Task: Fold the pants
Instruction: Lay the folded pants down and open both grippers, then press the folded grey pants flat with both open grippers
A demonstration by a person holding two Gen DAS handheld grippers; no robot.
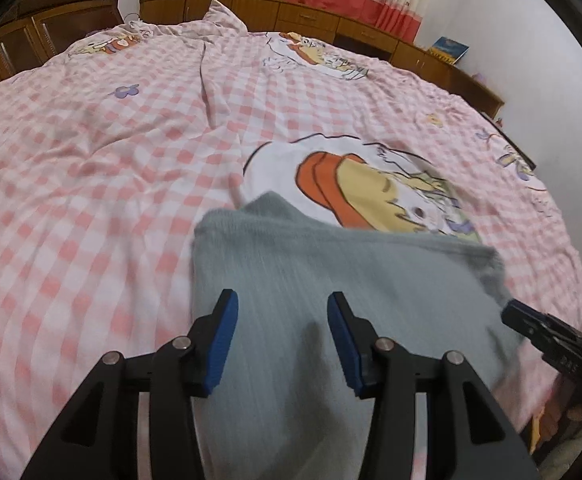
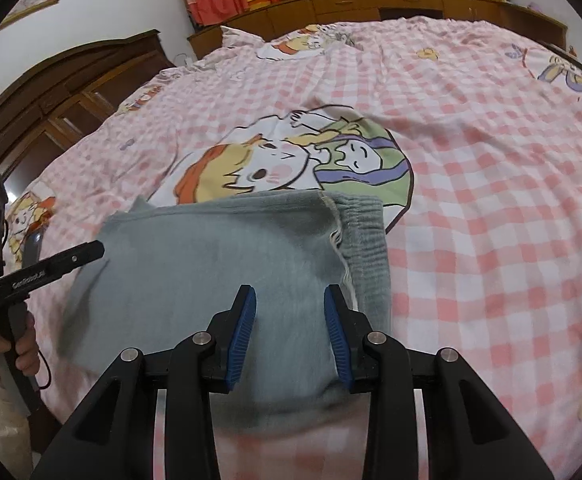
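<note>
Tongs (image 2: pixel 289 336) tilted down over pants (image 2: pixel 211 248)

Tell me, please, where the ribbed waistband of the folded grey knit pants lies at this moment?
In the right wrist view, the ribbed waistband lies along the right edge of the folded grey knit pants, on the pink checked bedspread, just below its cartoon print.

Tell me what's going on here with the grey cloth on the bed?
A person is folding grey pants on a pink checked bedspread, with a handheld gripper in each hand. The left gripper and the right gripper both stand over the near part of the pants with jaws apart; no pad visibly pinches the fabric. The pants lie in a compact, roughly rectangular shape with the ribbed waistband at the right edge, partly covering a cartoon print. The fold looks well along.
</note>
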